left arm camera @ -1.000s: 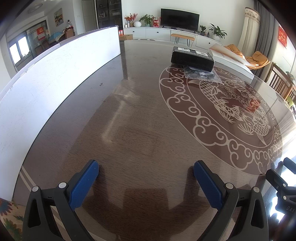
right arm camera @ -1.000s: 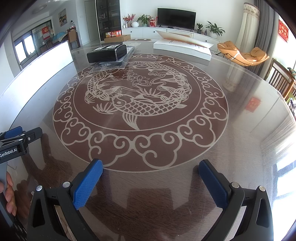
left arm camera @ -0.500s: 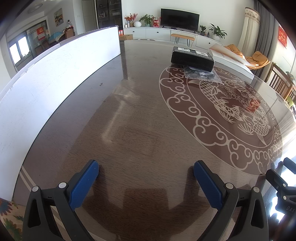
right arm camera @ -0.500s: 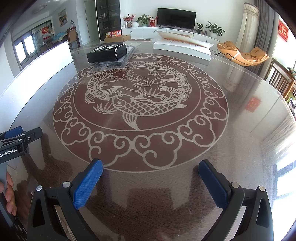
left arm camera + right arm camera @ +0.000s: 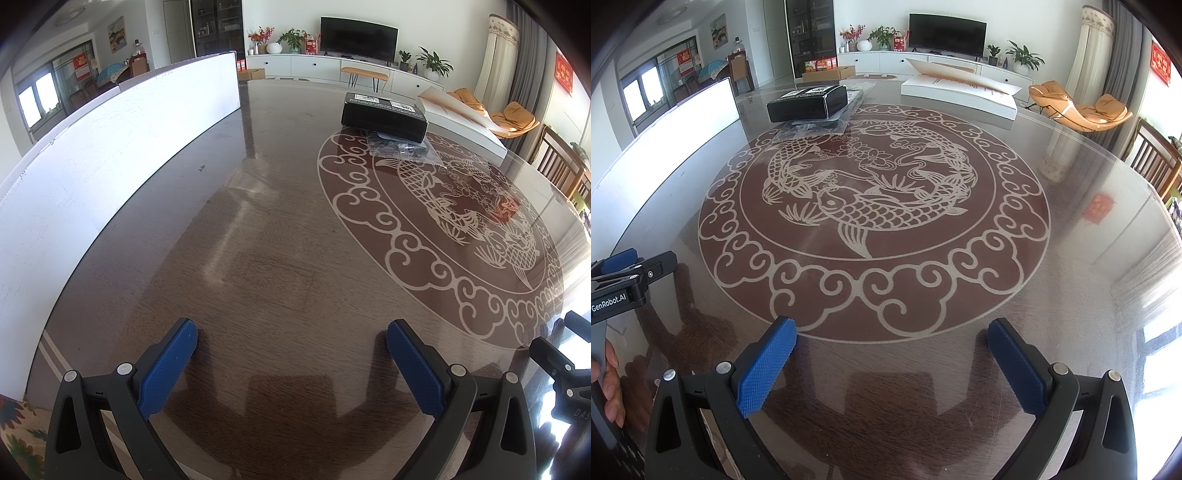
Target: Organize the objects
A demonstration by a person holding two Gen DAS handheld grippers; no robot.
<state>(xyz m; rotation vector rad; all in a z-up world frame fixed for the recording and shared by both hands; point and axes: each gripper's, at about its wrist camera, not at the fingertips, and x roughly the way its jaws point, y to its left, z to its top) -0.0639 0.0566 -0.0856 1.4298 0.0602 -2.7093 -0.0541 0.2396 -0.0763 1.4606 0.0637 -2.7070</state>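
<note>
A black box [image 5: 384, 116] lies at the far side of the round glass-topped table [image 5: 258, 240], partly on a clear plastic bag of dark parts [image 5: 404, 149]. The box [image 5: 807, 103] and the bag [image 5: 820, 123] also show far left in the right wrist view. My left gripper [image 5: 291, 332] is open and empty, low over the near table. My right gripper [image 5: 892, 332] is open and empty over the near edge of the fish pattern [image 5: 871, 206]. Both are far from the box.
A long white panel [image 5: 92, 166] stands along the table's left side. A flat white box [image 5: 960, 96] lies at the far edge. The left gripper's body [image 5: 624, 284] shows at the right wrist view's left edge. Wooden chairs [image 5: 1156, 166] stand to the right.
</note>
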